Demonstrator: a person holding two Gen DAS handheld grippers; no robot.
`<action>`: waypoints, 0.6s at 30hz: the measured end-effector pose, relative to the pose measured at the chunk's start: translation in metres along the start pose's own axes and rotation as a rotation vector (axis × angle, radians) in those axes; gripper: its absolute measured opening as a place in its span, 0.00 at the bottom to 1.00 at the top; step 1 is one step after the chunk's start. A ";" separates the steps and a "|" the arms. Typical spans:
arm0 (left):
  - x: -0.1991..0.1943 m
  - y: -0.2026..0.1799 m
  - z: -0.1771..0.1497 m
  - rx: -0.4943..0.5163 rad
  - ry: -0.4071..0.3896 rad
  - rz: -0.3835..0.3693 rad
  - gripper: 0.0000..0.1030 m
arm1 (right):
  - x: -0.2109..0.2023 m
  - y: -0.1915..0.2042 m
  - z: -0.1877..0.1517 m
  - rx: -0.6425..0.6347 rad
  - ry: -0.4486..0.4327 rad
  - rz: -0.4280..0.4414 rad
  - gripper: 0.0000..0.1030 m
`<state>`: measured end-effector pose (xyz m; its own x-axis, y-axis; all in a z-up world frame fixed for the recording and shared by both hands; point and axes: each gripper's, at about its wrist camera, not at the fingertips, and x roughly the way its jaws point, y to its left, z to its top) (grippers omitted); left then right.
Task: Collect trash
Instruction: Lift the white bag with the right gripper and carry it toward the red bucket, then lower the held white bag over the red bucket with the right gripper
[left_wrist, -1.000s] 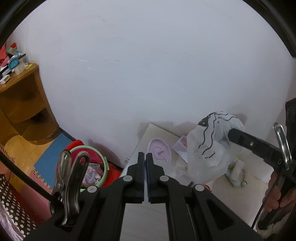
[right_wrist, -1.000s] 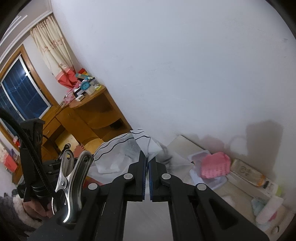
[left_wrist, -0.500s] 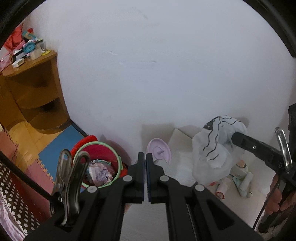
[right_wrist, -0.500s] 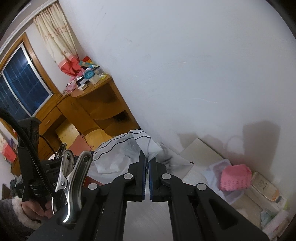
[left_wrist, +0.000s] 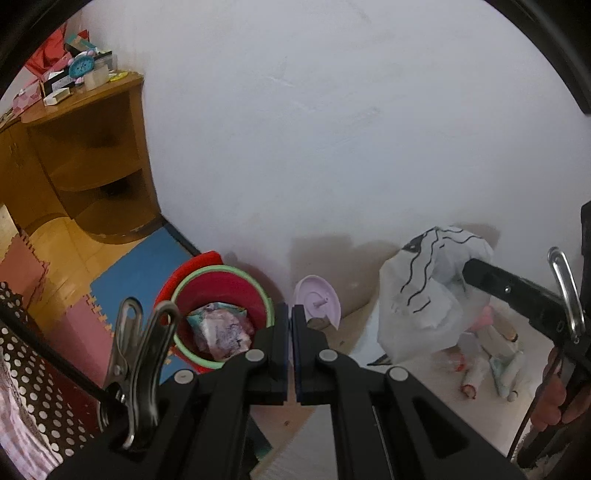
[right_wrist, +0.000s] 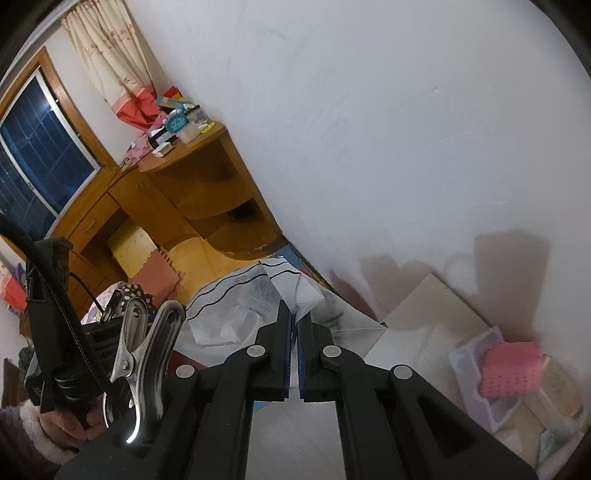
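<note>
1. Since a second ago, both of my hands have swung toward the wooden corner shelf (left_wrist: 85, 155), and the red bin (left_wrist: 221, 314), then low at the left edge of my left view, now sits just ahead of my left tongs (left_wrist: 290, 317).
2. Left tongs: pressed together, with nothing between them.
3. Right tongs (right_wrist: 293, 317): pinching a fold of the white plastic bag (right_wrist: 236, 306) with wavy black lines, which hangs bunched from the tips.
4. Seen from my left side, the bag (left_wrist: 421, 295) dangles above the pale surface (left_wrist: 424, 373), well apart from the bin.
5. Crumpled wrapper trash (left_wrist: 221, 328) lies inside the green-rimmed bin on the floor.
6. Beside the bin, a lilac lid (left_wrist: 319, 301) stands tilted against the wall.
7. Farther right on the surface, a pink sponge (right_wrist: 511, 369) rests in a clear tray (right_wrist: 476, 373).
</note>
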<state>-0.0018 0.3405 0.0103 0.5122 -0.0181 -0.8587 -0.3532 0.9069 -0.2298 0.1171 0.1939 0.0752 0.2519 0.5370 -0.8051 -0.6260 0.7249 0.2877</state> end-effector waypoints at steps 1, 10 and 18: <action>0.002 0.002 0.001 0.001 0.003 0.005 0.02 | 0.006 0.001 0.000 0.001 0.010 0.001 0.03; 0.021 0.024 0.009 -0.010 0.043 0.022 0.02 | 0.039 0.010 0.001 0.018 0.068 0.000 0.03; 0.039 0.044 0.017 -0.015 0.069 0.036 0.02 | 0.059 0.020 0.015 0.015 0.081 0.005 0.03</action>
<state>0.0158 0.3869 -0.0262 0.4444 -0.0150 -0.8957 -0.3826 0.9009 -0.2049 0.1305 0.2462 0.0410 0.1883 0.5042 -0.8428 -0.6159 0.7291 0.2985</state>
